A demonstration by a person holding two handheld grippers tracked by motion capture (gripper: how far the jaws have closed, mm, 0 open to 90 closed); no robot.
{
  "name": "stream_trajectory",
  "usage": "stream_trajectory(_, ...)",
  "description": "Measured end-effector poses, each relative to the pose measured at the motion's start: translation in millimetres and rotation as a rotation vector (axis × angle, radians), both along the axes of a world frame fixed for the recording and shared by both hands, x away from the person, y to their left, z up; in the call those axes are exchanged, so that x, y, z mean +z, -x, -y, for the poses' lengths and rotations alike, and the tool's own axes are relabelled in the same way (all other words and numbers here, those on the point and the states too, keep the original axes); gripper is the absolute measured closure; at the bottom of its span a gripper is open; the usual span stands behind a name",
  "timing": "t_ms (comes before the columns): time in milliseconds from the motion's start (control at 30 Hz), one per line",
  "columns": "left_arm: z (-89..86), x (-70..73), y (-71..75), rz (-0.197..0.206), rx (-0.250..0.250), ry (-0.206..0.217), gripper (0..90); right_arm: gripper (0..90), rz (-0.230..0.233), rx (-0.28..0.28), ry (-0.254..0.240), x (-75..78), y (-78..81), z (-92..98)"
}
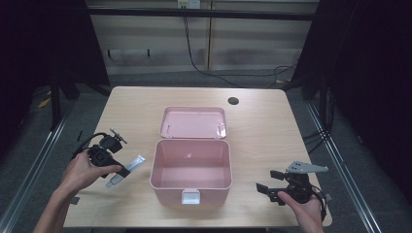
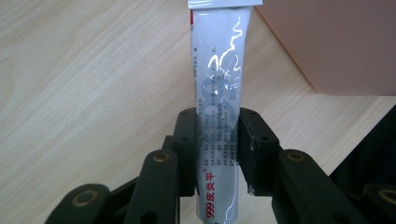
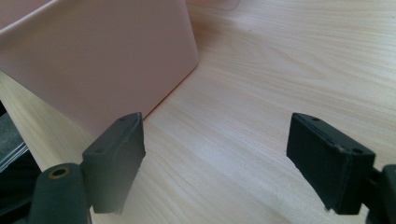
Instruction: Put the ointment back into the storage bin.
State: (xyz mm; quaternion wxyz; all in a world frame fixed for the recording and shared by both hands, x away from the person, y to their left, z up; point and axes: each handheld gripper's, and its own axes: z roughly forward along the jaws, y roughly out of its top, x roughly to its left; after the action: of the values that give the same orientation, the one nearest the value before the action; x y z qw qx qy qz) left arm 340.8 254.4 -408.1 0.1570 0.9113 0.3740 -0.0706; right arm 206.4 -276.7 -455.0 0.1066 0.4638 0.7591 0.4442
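left gripper (image 1: 127, 171) has its jaws clamped on the ointment tube (image 2: 218, 112), just left of the open pink box (image 1: 190, 167). right gripper (image 1: 265, 182) sits wide open, empty. probably best to lift clear of the rim before dropping it in.

A light wooden table (image 1: 262, 126) carries 1 open pink box (image 1: 190, 167), its lid (image 1: 193, 123) lying flat behind.

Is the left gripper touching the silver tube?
Touching. In the left gripper view, the left gripper has both black jaws pressed against the sides of the tube, with no gap, holding it above the table.
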Motion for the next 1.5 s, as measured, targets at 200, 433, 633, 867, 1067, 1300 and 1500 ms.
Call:
stream_trajectory(200, -2.0, 8.5, 3.2, 0.003, -0.038, 0.011, 70.1, 19.1, -0.001, 0.002, 0.001, 0.1, 0.0, -0.2)
stream_trajectory(433, -4.3, 18.6, 4.7, -0.001, -0.048, 0.029, 70.2, 19.1, -0.001, 0.001, 0.001, 0.2, 0.1, -0.1)
stream_trajectory(633, -4.7, 30.0, 6.9, 0.017, -0.061, 0.041, 70.2, 19.1, 0.000, 0.000, 0.003, 0.2, 0.0, -0.1)
stream_trajectory(867, -1.0, 42.5, 10.2, 0.020, -0.106, 0.065, 70.2, 19.1, 0.001, -0.003, 0.003, 0.2, 0.0, -0.1)
stream_trajectory(1067, -0.9, 53.8, 10.0, 0.037, -0.106, 0.080, 70.2, 19.1, 0.001, -0.002, -0.001, 0.6, 0.4, 0.1)
stream_trajectory(1300, 4.8, 65.9, 9.8, 0.047, -0.112, 0.090, 70.2, 18.7, -0.002, -0.006, -0.001, 0.7, 0.5, 0.2)
stream_trajectory(1500, 13.5, 76.4, 11.5, 0.052, -0.138, 0.098, 70.1, 18.7, 0.001, -0.004, 0.001, 0.3, 0.0, 0.1)
